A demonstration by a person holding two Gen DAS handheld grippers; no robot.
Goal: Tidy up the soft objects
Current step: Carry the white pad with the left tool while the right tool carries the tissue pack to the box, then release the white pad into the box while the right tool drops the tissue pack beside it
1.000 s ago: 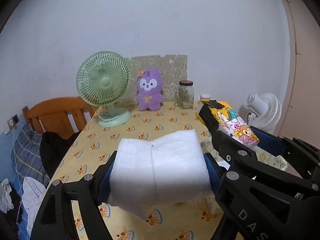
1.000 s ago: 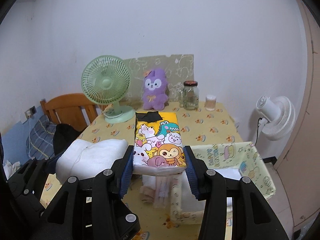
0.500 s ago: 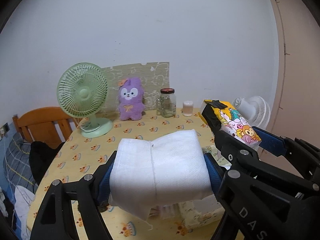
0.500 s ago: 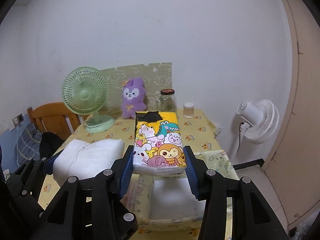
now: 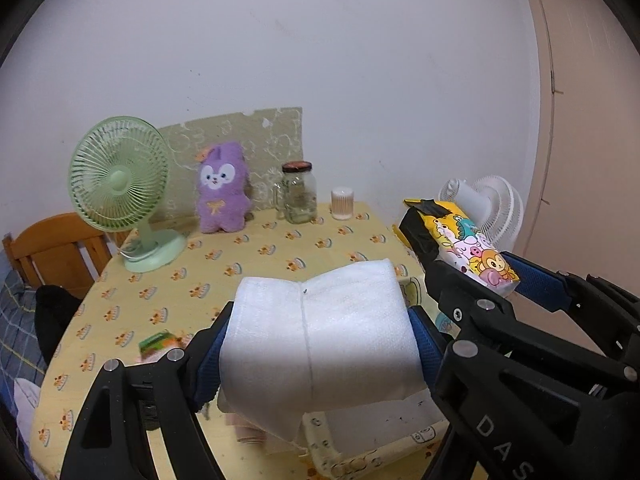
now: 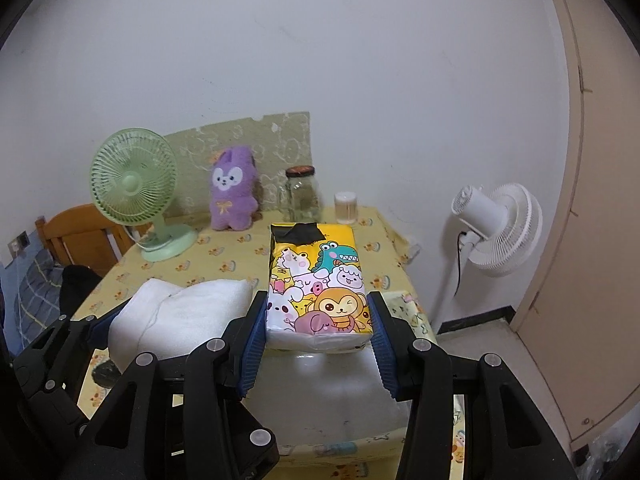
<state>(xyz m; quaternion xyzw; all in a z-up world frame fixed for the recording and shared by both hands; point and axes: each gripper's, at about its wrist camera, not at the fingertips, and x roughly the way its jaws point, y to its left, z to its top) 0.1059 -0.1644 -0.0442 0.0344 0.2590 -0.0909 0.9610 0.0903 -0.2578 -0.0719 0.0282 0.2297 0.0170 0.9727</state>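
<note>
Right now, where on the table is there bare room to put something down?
The widest bare stretch of yellow tablecloth runs mid-table, between the green fan base, the purple plush, the glass jar and the held white towel. The near edge is crowded: a fabric bin under the tissue pack, plus small items at the near left.

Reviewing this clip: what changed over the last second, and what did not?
Both grippers travelled together toward the patterned fabric bin at the table's right edge; its white lining now sits right below them. No grasp changed: the left gripper stays clamped on the folded white towel, the right gripper on the cartoon tissue pack. The green fan and purple plush did not move.
</note>
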